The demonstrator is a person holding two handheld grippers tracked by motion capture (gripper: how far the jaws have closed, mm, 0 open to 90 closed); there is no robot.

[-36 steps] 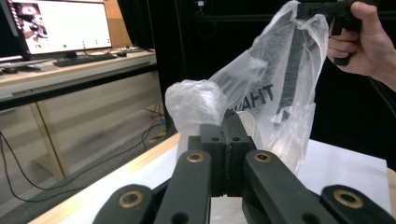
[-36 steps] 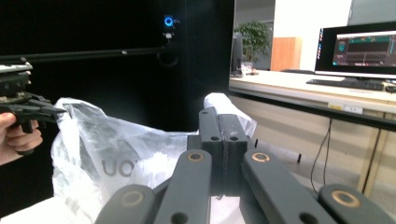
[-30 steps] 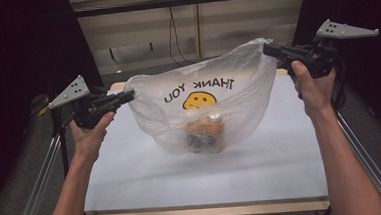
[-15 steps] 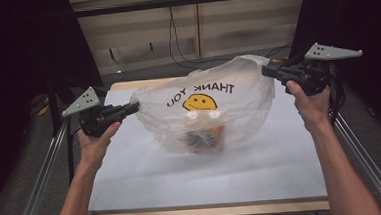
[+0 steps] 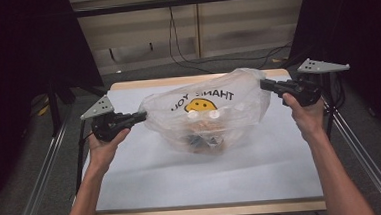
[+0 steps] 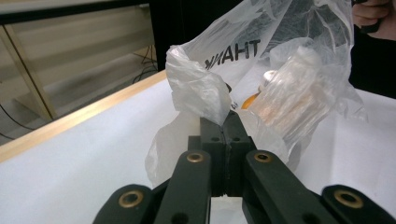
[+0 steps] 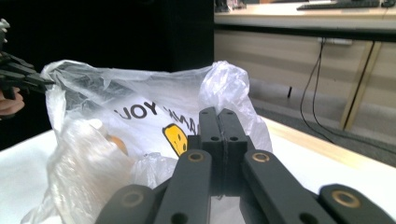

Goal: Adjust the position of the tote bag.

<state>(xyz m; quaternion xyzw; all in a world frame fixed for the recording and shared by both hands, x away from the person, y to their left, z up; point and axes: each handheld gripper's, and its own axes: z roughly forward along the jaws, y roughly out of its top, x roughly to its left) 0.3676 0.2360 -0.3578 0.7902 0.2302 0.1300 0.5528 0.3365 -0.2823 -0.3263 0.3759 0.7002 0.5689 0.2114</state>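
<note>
The clear plastic bag [image 5: 206,114], printed with a smiley face and "THANK YOU", sits at the centre of the high view on the white table [image 5: 148,190], stretched between the two tools. The left gripper [image 5: 141,116], at middle left, has its jaws clamped on the bag's left handle; its own view shows the film bunched at the closed jaw tips [image 6: 205,93]. The right gripper [image 5: 264,84], at upper right, is likewise closed on the right handle, with film gathered at its tips [image 7: 224,88].

The bag's long axis runs left to right between the grippers, its mouth pulled taut. The contents, clear wrapped packages with orange items [image 5: 202,132], sag at the bottom centre, roughly equidistant from both hands. The bag's underside appears to rest on the table. In my judgement, any coming move depends on both hands acting evenly along this axis.
</note>
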